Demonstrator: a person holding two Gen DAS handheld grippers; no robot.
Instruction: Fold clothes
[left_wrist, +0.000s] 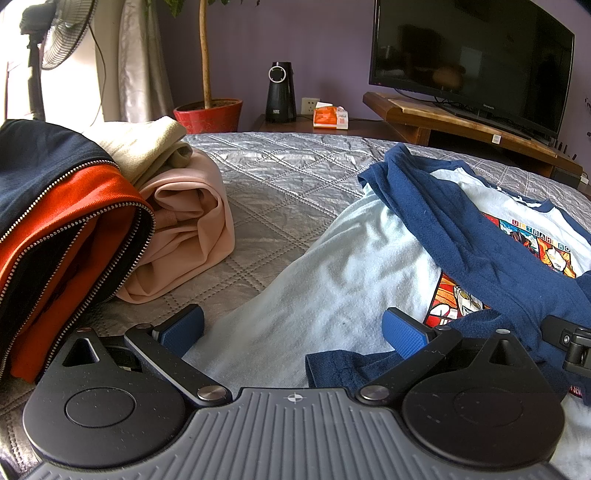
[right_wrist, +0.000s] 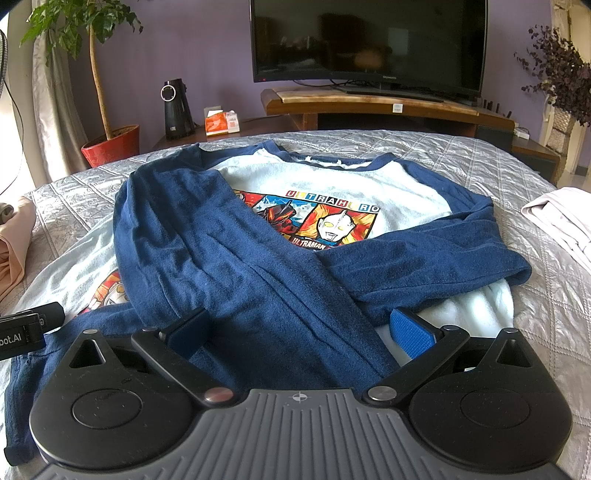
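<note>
Both sleeves lie crossed over the shirt (right_wrist: 332, 177) spread flat on the bed (right_wrist: 461, 155), print side up, so the bottom fold looks next. Your left gripper (left_wrist: 293, 328) sits with fingers spread apart over the pale hem; your right gripper (right_wrist: 301, 328) is spread too, nothing pinched, above the blue sleeve (right_wrist: 229, 266). Drop both low at the hem's corners, catch every layer, lift evenly, and carry it toward the collar. Steer clear of the folded pile (left_wrist: 177, 229) on your left.

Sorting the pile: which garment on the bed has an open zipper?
The navy-and-orange zippered jacket at the left; the pink folded garment and beige one beside it show none.
</note>
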